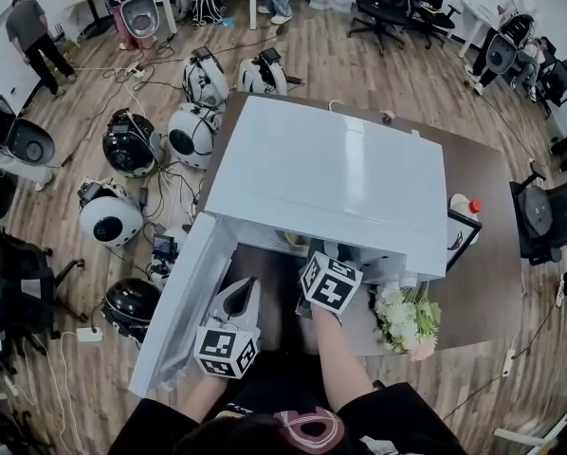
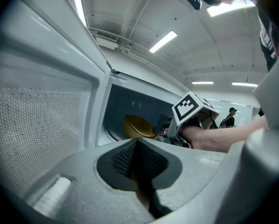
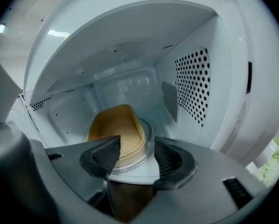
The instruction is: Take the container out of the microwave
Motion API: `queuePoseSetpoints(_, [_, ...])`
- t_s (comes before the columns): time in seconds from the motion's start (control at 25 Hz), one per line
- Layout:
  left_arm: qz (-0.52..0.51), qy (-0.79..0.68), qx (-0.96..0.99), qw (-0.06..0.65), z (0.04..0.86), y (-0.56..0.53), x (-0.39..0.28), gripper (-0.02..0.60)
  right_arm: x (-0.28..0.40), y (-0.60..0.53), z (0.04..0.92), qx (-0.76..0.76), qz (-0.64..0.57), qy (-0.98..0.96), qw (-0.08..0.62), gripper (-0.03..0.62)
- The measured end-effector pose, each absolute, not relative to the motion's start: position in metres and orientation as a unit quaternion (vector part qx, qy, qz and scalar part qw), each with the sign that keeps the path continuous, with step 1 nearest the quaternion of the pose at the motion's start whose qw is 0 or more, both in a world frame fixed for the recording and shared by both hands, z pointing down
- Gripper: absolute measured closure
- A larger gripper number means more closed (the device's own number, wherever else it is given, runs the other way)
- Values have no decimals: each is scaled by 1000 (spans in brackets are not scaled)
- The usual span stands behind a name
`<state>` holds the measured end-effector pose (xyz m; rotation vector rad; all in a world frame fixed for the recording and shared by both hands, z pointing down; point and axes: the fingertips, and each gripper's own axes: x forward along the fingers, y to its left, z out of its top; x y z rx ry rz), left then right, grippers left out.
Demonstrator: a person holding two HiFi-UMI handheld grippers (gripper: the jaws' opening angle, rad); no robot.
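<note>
A white microwave (image 1: 331,173) stands on a dark table with its door (image 1: 184,301) swung open to the left. Inside, a tan container (image 3: 116,134) rests on the glass turntable (image 3: 149,141). My right gripper (image 3: 135,160) reaches into the cavity and is open. Its fingers stand on either side of the container's near edge. In the head view only the rear of the right gripper (image 1: 323,259) shows below the microwave's top. My left gripper (image 1: 243,292) hovers by the open door, shut and empty. Its view shows the container (image 2: 138,125) and the right gripper's marker cube (image 2: 191,108).
A bunch of pale flowers (image 1: 407,320) lies on the table (image 1: 478,282) right of the microwave, with a red-capped white bottle (image 1: 464,207) behind it. The perforated cavity wall (image 3: 191,85) is close on the right. Round devices and cables cover the floor (image 1: 132,145) to the left.
</note>
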<state>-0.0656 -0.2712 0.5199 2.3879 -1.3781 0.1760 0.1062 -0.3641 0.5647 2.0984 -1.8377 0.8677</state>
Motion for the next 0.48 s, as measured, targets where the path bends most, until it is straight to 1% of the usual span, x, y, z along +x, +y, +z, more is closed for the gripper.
queuePoseSetpoints(0.28, [63,-486,851,188,518,-269,-65,572,97,-374,568,691,306,-642,127,361])
queuePoseSetpoints(0.48, [65,-492,847,189,519,-269,-71,572,97,-384,575,679,304,-652,145,338])
